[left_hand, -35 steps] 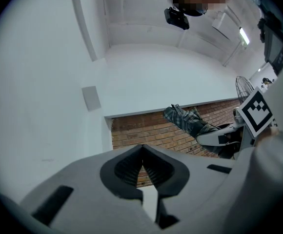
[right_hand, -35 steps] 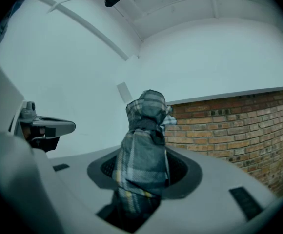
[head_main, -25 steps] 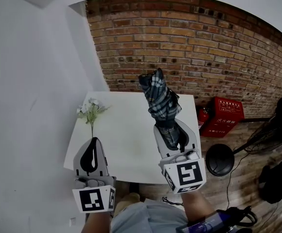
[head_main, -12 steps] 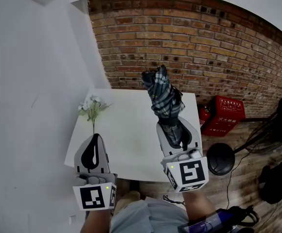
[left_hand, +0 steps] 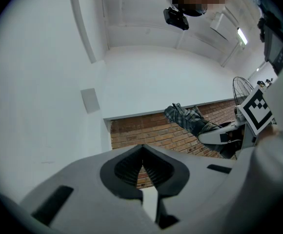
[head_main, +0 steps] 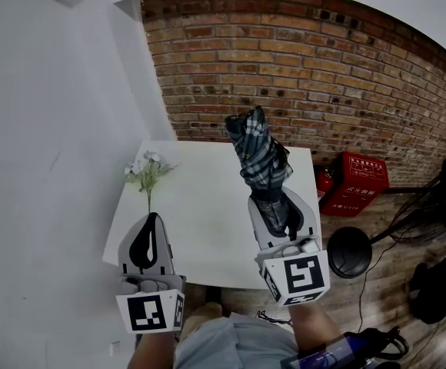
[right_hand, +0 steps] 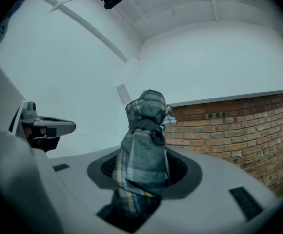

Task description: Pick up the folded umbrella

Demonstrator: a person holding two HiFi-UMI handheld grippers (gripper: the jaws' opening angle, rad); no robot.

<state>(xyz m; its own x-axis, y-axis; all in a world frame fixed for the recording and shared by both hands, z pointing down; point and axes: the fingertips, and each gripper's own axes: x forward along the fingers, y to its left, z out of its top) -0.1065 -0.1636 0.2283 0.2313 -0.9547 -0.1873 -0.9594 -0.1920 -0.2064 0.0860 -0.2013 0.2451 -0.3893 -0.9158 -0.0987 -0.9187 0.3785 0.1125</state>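
The folded umbrella (head_main: 258,154), in dark plaid cloth, stands upright above the white table (head_main: 208,206), lifted off its top. My right gripper (head_main: 275,207) is shut on the umbrella's lower end. In the right gripper view the umbrella (right_hand: 144,145) fills the gap between the jaws of the right gripper (right_hand: 142,173) and rises ahead. My left gripper (head_main: 151,220) hovers over the table's near left edge, shut and with nothing in it. In the left gripper view the left gripper (left_hand: 142,164) has its tips together, and the umbrella (left_hand: 186,119) shows to the right.
A small bunch of white flowers (head_main: 148,172) stands at the table's left side. A brick wall (head_main: 323,83) is behind the table and a white wall (head_main: 61,129) to its left. On the floor to the right are a red box (head_main: 361,180), a black round base (head_main: 348,253) and cables.
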